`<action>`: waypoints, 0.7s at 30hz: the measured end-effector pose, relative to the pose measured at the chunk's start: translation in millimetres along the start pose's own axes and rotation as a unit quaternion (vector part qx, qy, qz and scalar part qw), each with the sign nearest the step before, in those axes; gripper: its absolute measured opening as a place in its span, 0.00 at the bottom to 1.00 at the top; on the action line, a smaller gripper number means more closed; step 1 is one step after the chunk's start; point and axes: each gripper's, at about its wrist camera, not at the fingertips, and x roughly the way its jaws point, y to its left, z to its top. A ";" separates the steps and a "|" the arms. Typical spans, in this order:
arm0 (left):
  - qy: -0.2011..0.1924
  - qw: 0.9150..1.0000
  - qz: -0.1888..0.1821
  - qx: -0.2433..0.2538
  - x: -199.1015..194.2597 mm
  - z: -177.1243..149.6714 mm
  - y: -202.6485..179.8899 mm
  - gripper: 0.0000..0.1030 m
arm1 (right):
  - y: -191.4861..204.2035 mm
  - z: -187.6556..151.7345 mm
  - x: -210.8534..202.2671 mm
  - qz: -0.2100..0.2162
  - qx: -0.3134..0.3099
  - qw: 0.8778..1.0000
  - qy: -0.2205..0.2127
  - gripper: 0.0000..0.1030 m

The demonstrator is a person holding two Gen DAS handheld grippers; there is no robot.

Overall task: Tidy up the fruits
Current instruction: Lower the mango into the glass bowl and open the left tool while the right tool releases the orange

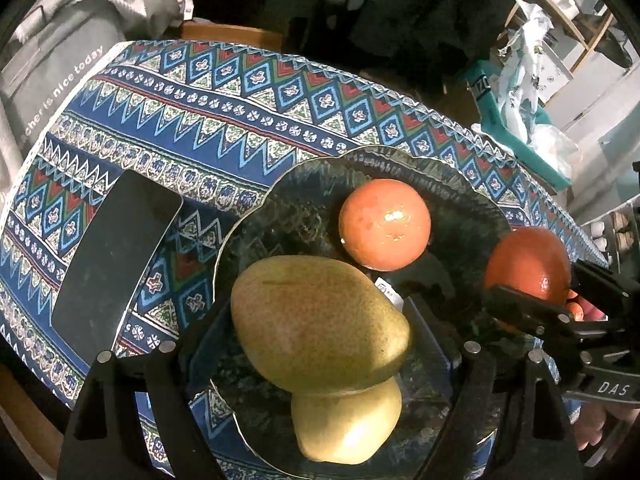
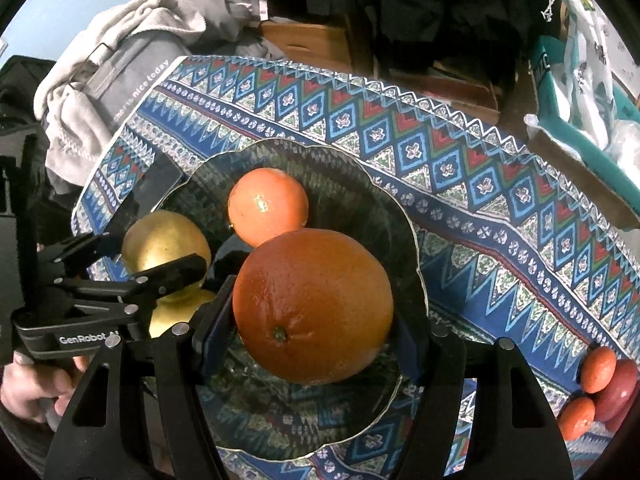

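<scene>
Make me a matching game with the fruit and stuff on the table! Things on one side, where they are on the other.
Things:
1. pear
2. big orange
3. small orange
4. phone

Places:
A. lying free on the glass plate, no gripper on it
B. on the cloth beside the plate
C. between the left gripper fingers
D. between the right gripper fingers

Pairs: 1-C, 2-D, 3-A, 4-B
</scene>
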 end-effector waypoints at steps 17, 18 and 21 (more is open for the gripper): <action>-0.010 1.000 0.014 -0.002 -18.5 -7.1 -1.0 0.83 | -0.6 -5.0 24.4 -0.004 0.006 0.999 0.034 0.67; -0.011 1.000 0.017 0.001 -19.3 -7.6 -2.4 0.83 | -1.8 -5.3 25.6 -0.005 0.007 0.999 0.035 0.67; -0.012 1.000 0.020 0.007 -20.3 -9.7 -5.7 0.83 | -6.9 -3.7 21.0 0.003 0.018 1.000 0.023 0.67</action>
